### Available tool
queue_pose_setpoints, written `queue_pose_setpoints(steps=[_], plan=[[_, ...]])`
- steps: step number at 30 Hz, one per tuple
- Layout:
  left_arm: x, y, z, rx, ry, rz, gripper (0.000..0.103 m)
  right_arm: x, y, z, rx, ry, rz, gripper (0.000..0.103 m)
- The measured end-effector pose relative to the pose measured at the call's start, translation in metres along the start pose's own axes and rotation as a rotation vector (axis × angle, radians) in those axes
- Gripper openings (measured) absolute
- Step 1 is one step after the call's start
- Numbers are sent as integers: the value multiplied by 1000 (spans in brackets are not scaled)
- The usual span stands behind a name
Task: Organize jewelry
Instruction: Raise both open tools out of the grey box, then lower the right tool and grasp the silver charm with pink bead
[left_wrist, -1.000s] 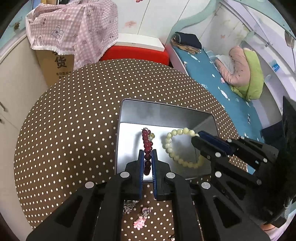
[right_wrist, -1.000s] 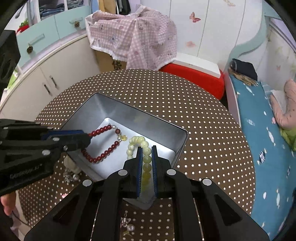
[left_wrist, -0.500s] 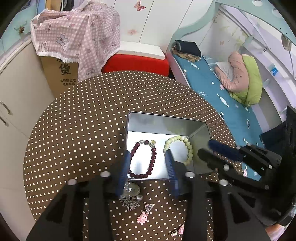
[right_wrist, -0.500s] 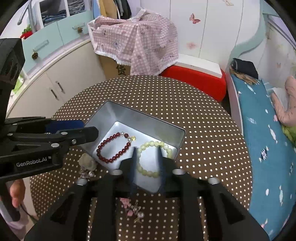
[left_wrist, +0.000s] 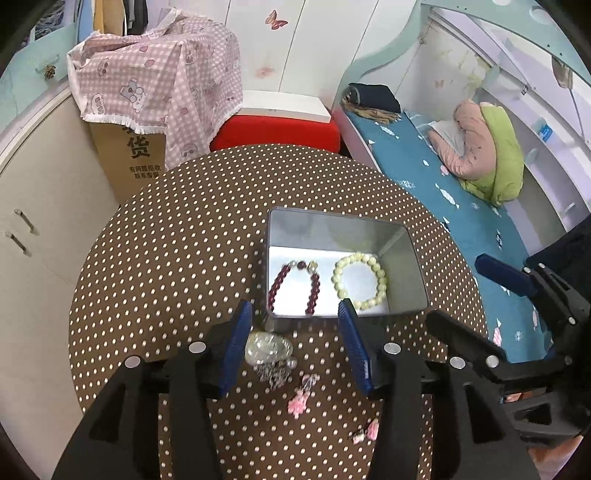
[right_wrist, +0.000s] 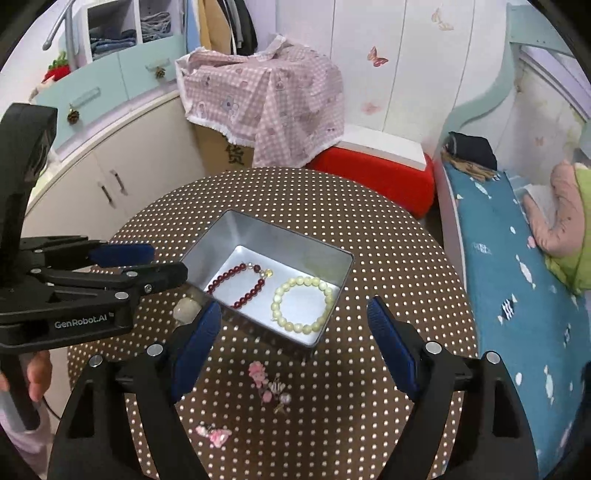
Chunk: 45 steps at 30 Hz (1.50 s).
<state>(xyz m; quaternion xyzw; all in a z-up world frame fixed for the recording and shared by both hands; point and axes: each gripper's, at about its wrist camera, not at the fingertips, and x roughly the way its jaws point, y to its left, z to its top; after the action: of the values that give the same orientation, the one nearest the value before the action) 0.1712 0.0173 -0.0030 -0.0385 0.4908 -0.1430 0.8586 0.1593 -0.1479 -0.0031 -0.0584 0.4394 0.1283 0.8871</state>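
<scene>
On the round polka-dot bench (left_wrist: 177, 258) stands an open metal tin (left_wrist: 415, 275), its long axis running left to right in the left wrist view. Inside lie two bracelets side by side: the red bead bracelet (left_wrist: 277, 282), an elongated loop stretching from the near wall toward the far one, and the pale bead bracelet (left_wrist: 380, 278), nearly round (no clear long axis). The left gripper (left_wrist: 295, 314) hangs over the tin's near edge, jaws opening and empty. The right gripper (right_wrist: 295, 314) likewise is opening wide, gripping nothing.

Two bracelets (left_wrist: 294, 286), one tin (left_wrist: 415, 266)
</scene>
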Motion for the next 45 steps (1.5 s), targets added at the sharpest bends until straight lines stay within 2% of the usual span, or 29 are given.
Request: queue_pose_setpoints(steps=[8, 11, 18, 34, 41, 45], plan=[[-17, 5, -22, -1, -11, 18, 50, -17, 13, -16, -12, -4, -3, 79], [-22, 6, -30, -1, -13, 18, 55, -20, 16, -22, -13, 0, 4, 79], [-26, 9, -47, 4, 1, 27, 56, -18, 23, -38, -14, 19, 16, 79], [0, 19, -78, -4, 87, 38, 59, 28, 25, -72, -2, 126, 62, 79], [18, 31, -89, -16, 131, 47, 59, 59, 28, -91, -57, 178, 59, 79], [29, 40, -94, -29, 156, 46, 59, 69, 26, -97, -75, 170, 50, 78]])
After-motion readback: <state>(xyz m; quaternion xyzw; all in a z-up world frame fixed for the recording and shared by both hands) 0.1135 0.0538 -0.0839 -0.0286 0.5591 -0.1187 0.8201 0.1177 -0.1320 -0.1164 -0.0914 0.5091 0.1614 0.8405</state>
